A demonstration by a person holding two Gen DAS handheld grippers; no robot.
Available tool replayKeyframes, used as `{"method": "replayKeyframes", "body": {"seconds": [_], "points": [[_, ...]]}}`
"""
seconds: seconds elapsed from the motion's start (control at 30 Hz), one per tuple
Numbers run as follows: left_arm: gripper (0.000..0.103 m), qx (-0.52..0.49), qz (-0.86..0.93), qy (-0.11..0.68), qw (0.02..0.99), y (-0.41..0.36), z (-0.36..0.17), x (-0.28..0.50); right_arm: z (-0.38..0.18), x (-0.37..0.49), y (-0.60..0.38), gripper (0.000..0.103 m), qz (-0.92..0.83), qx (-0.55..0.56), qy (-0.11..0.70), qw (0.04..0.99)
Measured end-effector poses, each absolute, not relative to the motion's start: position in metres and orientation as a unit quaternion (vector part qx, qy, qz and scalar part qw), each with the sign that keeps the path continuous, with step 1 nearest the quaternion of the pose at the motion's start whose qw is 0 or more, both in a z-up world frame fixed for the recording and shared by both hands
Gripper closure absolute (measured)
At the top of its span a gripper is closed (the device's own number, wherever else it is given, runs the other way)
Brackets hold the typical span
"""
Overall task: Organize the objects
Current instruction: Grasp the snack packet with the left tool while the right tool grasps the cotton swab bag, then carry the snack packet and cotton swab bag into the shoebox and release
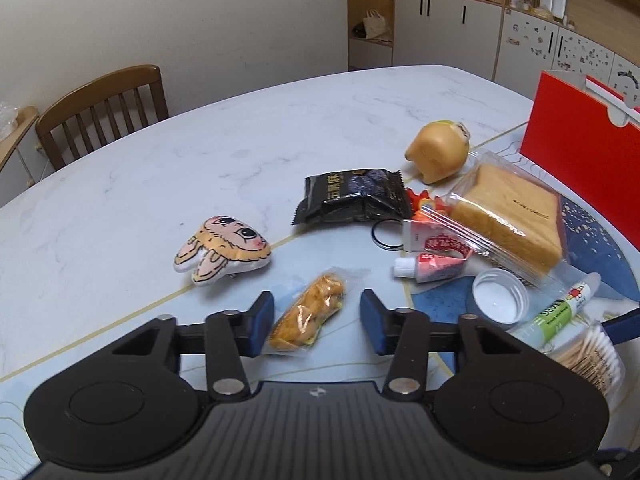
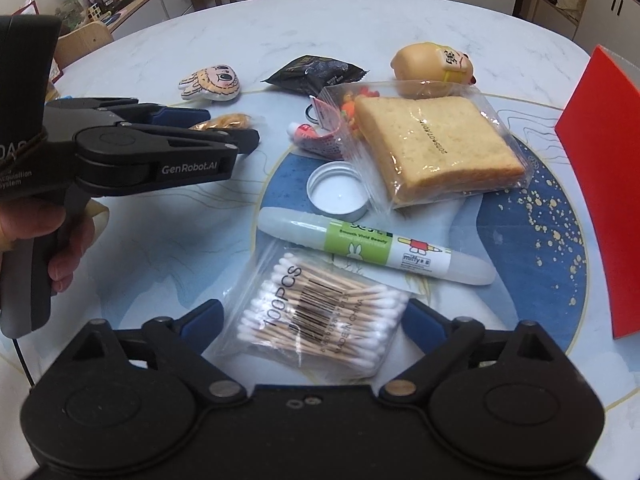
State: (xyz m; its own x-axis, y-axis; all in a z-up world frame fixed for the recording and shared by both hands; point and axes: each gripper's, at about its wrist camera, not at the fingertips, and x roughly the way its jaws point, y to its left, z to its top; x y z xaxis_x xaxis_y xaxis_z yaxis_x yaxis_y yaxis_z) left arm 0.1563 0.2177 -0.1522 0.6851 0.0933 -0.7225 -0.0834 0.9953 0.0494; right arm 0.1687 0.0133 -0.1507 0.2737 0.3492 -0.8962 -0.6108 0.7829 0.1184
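My left gripper [image 1: 318, 312] straddles a clear packet of orange snack [image 1: 308, 316] lying on the table. Its left pad touches the wrapper, while a gap shows at the right pad. In the right wrist view a hand holds that left gripper [image 2: 236, 128] around the snack packet [image 2: 226, 121]. My right gripper [image 2: 314, 312] stands wide over a bag of cotton swabs [image 2: 320, 320], a blue pad at each edge of the bag, neither squeezing it.
On the marble table [image 1: 200, 152] lie a plush head [image 1: 224, 250], a black packet [image 1: 352, 196], a yellow squishy toy [image 1: 438, 150], bagged toast [image 2: 432, 152], a small tube [image 1: 432, 266], a white lid [image 2: 338, 190], a glue stick [image 2: 376, 250] and a red box [image 2: 600, 184]. A chair [image 1: 104, 108] stands behind.
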Motion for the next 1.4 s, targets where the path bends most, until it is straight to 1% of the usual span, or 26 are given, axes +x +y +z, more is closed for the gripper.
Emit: {"method": "replayKeyframes", "body": {"seconds": [0.03, 0.07, 0.13, 0.2, 0.23, 0.4, 0.57, 0.7, 1.07, 1.4], "points": [[0.064, 0.009, 0.050, 0.395, 0.917, 0.216, -0.152, 0.157, -0.150, 0.169, 0.012, 0.013, 0.305, -0.127, 0.519, 0.788], [0.068, 0.012, 0.051, 0.396, 0.917, 0.214, -0.152, 0.157, -0.150, 0.169, 0.011, 0.016, 0.305, -0.127, 0.518, 0.789], [0.071, 0.016, 0.054, 0.397, 0.916, 0.211, -0.151, 0.156, -0.149, 0.169, 0.007, 0.020, 0.310, -0.126, 0.518, 0.787], [0.076, 0.018, 0.058, 0.399, 0.915, 0.208, -0.150, 0.154, -0.149, 0.168, 0.003, 0.026, 0.318, -0.125, 0.515, 0.786], [0.082, 0.016, 0.058, 0.400, 0.915, 0.207, -0.150, 0.153, -0.148, 0.168, 0.001, 0.027, 0.323, -0.126, 0.514, 0.785], [0.083, 0.011, 0.062, 0.404, 0.913, 0.203, -0.149, 0.147, -0.147, 0.166, -0.015, 0.033, 0.341, -0.123, 0.515, 0.777], [0.084, -0.014, 0.070, 0.409, 0.910, 0.198, -0.145, 0.138, -0.142, 0.162, -0.037, 0.033, 0.351, -0.118, 0.516, 0.773], [0.084, -0.023, 0.072, 0.406, 0.911, 0.188, -0.137, 0.128, -0.128, 0.161, -0.055, 0.033, 0.364, -0.114, 0.500, 0.778], [0.084, -0.033, 0.072, 0.397, 0.915, 0.141, -0.093, 0.114, -0.080, 0.180, -0.116, 0.033, 0.381, -0.090, 0.447, 0.804], [0.084, -0.023, 0.047, 0.382, 0.923, 0.075, -0.053, 0.129, -0.040, 0.217, -0.183, 0.033, 0.373, -0.062, 0.410, 0.830]]}}
